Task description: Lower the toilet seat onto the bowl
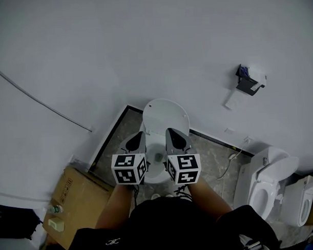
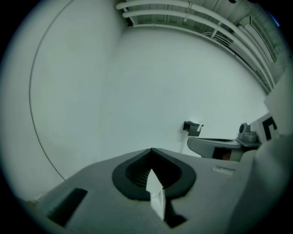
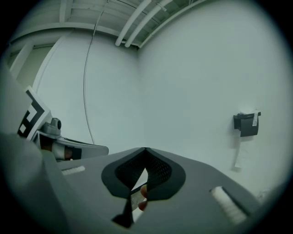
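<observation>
White oval plastic toilet seat (image 1: pixel 166 115) stands raised above the white ceramic bowl (image 1: pixel 154 174), tipped back toward the pale painted wall (image 1: pixel 143 45), not down on the rim. Both tools hover side by side over the bowl, just in front of the upright seat. The left grey two-jaw gripper (image 2: pixel 152 151) has its jaws pressed together at the tips, gripping nothing. The right grey two-jaw gripper (image 3: pixel 145 150) is likewise closed tight and empty. A black paper holder (image 1: pixel 248 78) hangs on the wall to the right, well apart from the seat.
</observation>
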{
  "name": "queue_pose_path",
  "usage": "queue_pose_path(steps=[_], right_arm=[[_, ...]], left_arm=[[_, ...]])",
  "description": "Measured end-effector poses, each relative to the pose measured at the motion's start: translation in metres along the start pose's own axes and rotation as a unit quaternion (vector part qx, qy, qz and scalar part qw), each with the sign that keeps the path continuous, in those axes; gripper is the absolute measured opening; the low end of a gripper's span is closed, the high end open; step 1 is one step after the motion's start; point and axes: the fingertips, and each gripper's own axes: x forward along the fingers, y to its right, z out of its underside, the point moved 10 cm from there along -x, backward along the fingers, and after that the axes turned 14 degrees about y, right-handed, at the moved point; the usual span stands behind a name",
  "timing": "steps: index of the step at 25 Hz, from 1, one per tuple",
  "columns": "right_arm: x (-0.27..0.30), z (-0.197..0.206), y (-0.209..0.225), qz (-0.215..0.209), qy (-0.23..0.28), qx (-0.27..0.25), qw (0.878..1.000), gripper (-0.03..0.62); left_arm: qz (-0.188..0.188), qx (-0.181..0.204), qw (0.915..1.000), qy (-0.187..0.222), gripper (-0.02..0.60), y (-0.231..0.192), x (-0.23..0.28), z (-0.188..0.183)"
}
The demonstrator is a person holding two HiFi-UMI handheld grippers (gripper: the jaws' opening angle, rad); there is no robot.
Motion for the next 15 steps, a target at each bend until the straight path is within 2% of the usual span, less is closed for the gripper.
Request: queue_pose_path(steps=[7, 15], right_arm=[[-0.0023, -0.0021, 0.0051, 0.018, 0.013, -0.001, 1.000, 0.006], [-0.0048, -0.0011, -0.0034, 0.006, 0.022, -0.031, 0.999, 0.006]], left_arm=[[0.000, 0.010, 0.9999, 0.004, 0.011, -0.0002, 0.0007, -0.0061], [0.019, 0.022, 0.9994, 0.019, 0.011, 0.0049, -0.0022, -0.0051]])
